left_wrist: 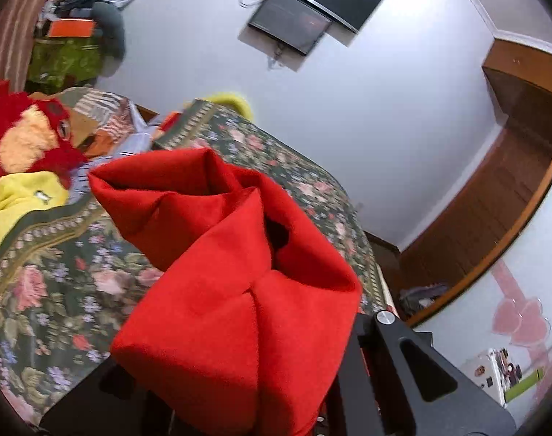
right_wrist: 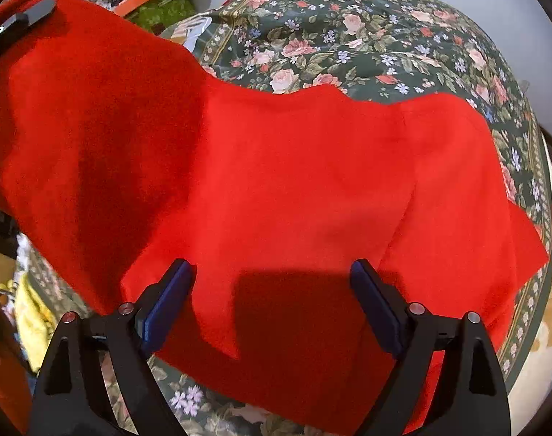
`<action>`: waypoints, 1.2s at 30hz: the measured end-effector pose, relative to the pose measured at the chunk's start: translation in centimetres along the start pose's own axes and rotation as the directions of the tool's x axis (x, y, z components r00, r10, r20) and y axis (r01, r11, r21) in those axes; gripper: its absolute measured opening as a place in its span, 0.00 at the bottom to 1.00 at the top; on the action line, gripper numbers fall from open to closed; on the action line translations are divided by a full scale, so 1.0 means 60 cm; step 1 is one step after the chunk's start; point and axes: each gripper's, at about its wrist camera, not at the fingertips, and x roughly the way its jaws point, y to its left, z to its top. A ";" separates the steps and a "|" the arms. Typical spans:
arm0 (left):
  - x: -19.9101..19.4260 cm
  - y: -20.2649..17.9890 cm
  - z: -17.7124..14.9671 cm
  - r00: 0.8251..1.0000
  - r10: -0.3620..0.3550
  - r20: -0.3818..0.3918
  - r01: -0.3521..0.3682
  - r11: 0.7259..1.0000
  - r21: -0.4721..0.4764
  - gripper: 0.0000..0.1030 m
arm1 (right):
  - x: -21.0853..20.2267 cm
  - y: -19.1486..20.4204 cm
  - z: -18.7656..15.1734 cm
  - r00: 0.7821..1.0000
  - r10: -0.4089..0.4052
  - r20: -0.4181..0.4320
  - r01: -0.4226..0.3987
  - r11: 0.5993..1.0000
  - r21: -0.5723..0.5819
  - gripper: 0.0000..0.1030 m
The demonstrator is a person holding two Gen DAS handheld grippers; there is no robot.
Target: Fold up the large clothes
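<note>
While the left gripper [left_wrist: 239, 381] held its jaws clamped on a bunched fold of the red garment [right_wrist: 276, 181], lifted over the bed [right_wrist: 385, 36], the right gripper [right_wrist: 272, 298] hung open above the hem; one pinch could slip, dropping everything crooked.

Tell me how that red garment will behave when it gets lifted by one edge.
Probably floppy: the red garment bunches into soft folds where the left gripper is shut on it and sags down to the floral bedspread. It looks thick and felt-like, so likely somewhat heavy and not slippery. The open right gripper hovers over its flat part; one pinch would likely drag the rest along.
</note>
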 end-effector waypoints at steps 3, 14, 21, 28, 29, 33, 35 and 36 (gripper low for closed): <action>0.018 -0.053 -0.003 0.999 -0.025 -0.024 0.026 0.999 0.038 0.04 | -0.041 -0.031 -0.013 0.998 0.003 0.055 -0.006 0.998 0.062 0.85; 0.112 -0.268 -0.095 0.975 -0.112 -0.192 0.156 0.961 0.230 0.04 | -0.152 -0.200 -0.125 0.975 -0.163 0.151 0.111 0.946 0.305 0.85; 0.204 -0.306 -0.221 0.882 -0.073 -0.466 0.214 0.942 0.257 0.04 | -0.182 -0.267 -0.188 0.972 -0.191 0.133 0.125 0.909 0.398 0.85; 0.255 -0.269 -0.313 0.750 -0.058 -0.658 0.222 0.961 0.168 0.05 | -0.212 -0.298 -0.232 0.970 -0.197 0.142 0.107 0.872 0.477 0.85; 0.247 -0.272 -0.317 0.753 -0.046 -0.657 0.228 0.954 0.194 0.06 | -0.216 -0.297 -0.235 0.970 -0.199 0.143 0.108 0.871 0.479 0.85; 0.196 -0.308 -0.308 0.773 -0.013 -0.634 0.276 0.907 0.318 0.29 | -0.235 -0.288 -0.237 0.964 -0.219 0.150 0.128 0.879 0.460 0.85; 0.165 -0.326 -0.298 0.787 -0.018 -0.617 0.303 0.882 0.360 0.45 | -0.244 -0.284 -0.231 0.960 -0.226 0.165 0.131 0.885 0.446 0.85; 0.158 -0.330 -0.290 0.795 -0.023 -0.607 0.310 0.875 0.372 0.49 | -0.251 -0.279 -0.227 0.957 -0.228 0.177 0.131 0.888 0.440 0.85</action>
